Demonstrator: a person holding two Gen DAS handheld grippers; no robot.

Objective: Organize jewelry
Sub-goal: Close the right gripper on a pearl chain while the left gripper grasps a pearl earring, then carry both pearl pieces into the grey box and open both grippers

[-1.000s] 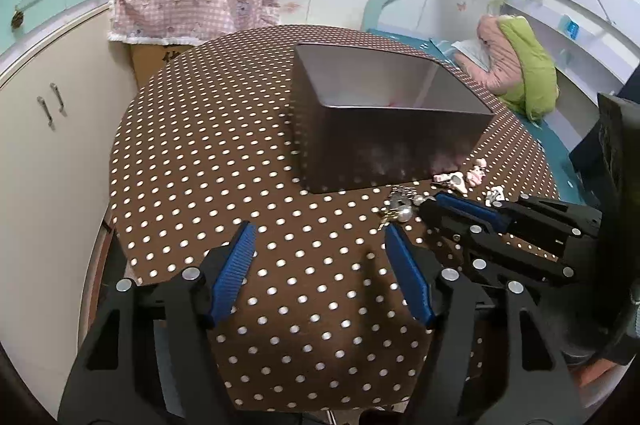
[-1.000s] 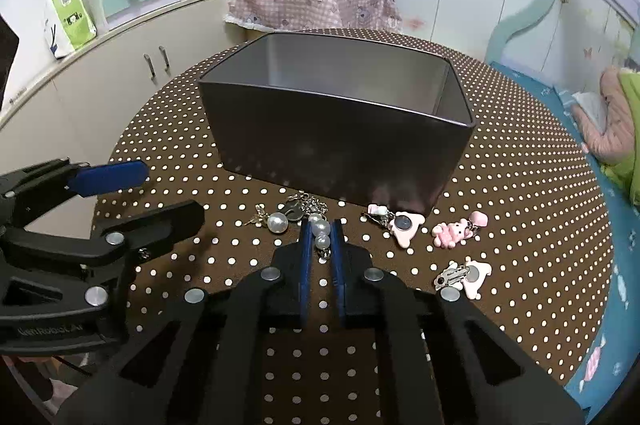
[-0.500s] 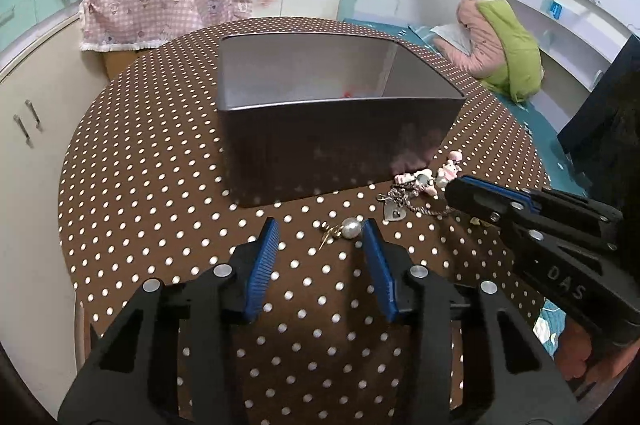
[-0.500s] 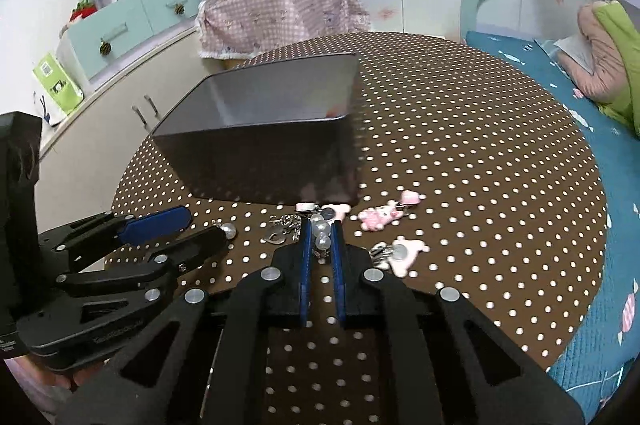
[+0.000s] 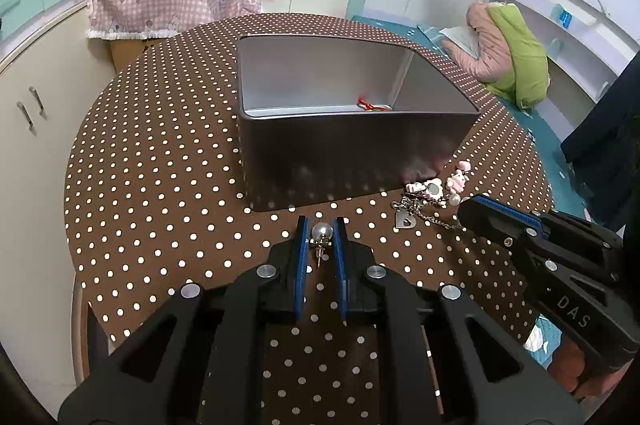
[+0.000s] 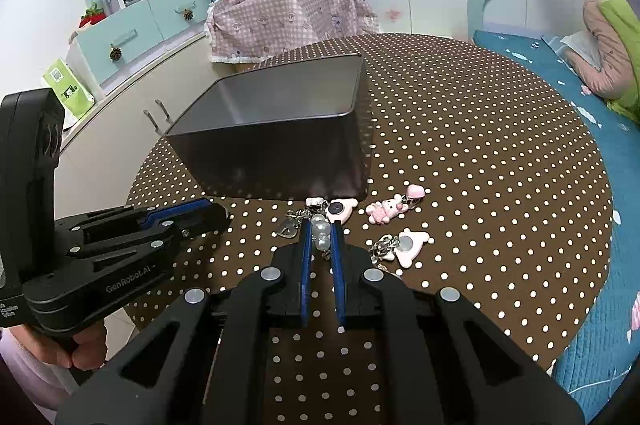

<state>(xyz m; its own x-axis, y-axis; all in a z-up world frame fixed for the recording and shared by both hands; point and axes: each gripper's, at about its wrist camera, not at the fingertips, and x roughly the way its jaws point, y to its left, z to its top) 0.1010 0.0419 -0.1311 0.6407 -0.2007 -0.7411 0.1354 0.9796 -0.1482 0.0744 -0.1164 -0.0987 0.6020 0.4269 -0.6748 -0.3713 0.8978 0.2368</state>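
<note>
Standing by the round dotted table (image 5: 160, 165), I see both claws working just in front of the metal box (image 5: 352, 153), which sits open-topped mid-table, I'd guess so that each piece can be carried over its near wall in 1 short move. The left gripper (image 5: 321, 237) has just been closing, and its blue pads now pinch the pearl earring (image 5: 322, 232), its post pointing back toward the camera; the piece is low over the cloth, whether touching it I cannot tell. The right gripper (image 6: 321, 237) is pressed together on a strand of pearl beads (image 6: 321, 234), part of a tangle with a heart charm (image 5: 407, 221) and chain at the box's corner. The remaining pink charms (image 6: 384, 211) lie loose beside that tangle, probably waiting their turn. The left wrist view alone looks into the box and shows a red cord piece (image 5: 370, 105) already on its floor; the right wrist view sees only the bare inner wall. The right view alone shows the white bear-shaped clip (image 6: 410, 245) near its claw and the person's hand (image 6: 80, 351) under the left tool.
</note>
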